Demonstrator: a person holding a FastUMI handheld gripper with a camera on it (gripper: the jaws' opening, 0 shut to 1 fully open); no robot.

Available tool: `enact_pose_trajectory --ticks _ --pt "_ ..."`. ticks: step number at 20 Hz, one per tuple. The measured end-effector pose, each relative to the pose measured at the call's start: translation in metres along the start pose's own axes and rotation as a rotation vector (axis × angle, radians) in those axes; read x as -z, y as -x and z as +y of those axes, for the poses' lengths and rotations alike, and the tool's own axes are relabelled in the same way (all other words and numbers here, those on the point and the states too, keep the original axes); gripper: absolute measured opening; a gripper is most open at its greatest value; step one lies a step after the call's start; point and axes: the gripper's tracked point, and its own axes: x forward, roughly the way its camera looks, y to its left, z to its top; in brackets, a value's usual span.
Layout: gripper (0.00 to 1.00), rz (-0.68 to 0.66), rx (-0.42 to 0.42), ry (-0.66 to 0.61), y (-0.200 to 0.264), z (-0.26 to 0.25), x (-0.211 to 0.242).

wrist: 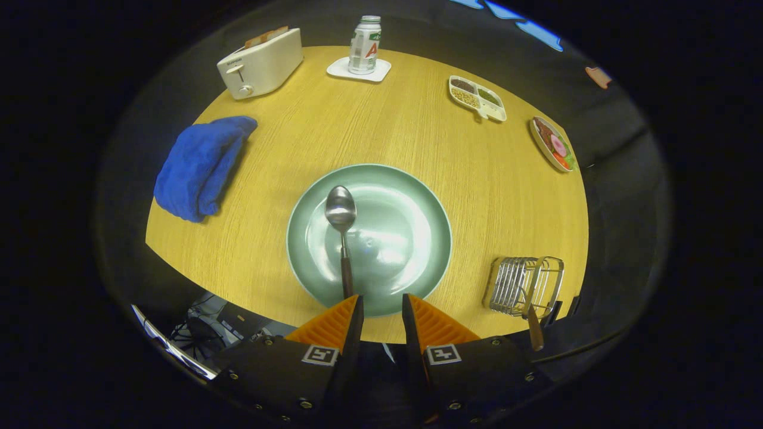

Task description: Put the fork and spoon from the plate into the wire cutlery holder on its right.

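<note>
A pale green plate (417,250) lies on the wooden table just ahead of my fingers. On its left half lies a metal spoon (341,210) with a dark handle, bowl pointing away. The handle's end reaches the tip of my left finger (334,325) on its outer side. My gripper (382,298) hovers over the plate's near rim, open, with nothing between the fingers. To the right of the plate stands the wire cutlery holder (520,285). A brown-handled utensil (534,330) leans in it, handle sticking out toward me, its head hidden among the wires.
A folded blue cloth (199,167) lies left of the plate. At the far side stand a white toaster (259,64), a bottle (365,44) on a coaster, a divided snack tray (477,98) and a small food plate (552,144). The table's near edge runs under my fingers.
</note>
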Motion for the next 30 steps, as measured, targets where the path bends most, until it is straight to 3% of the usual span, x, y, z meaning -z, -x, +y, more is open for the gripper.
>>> enact_pose_trajectory --ticks 18,27,30 --pt "0.39 0.128 -0.075 -0.014 -0.071 0.034 0.01" --pt "0.39 0.13 -0.112 -0.018 -0.079 0.035 0.006" --pt "0.17 0.142 -0.128 -0.013 -0.085 0.036 0.005"
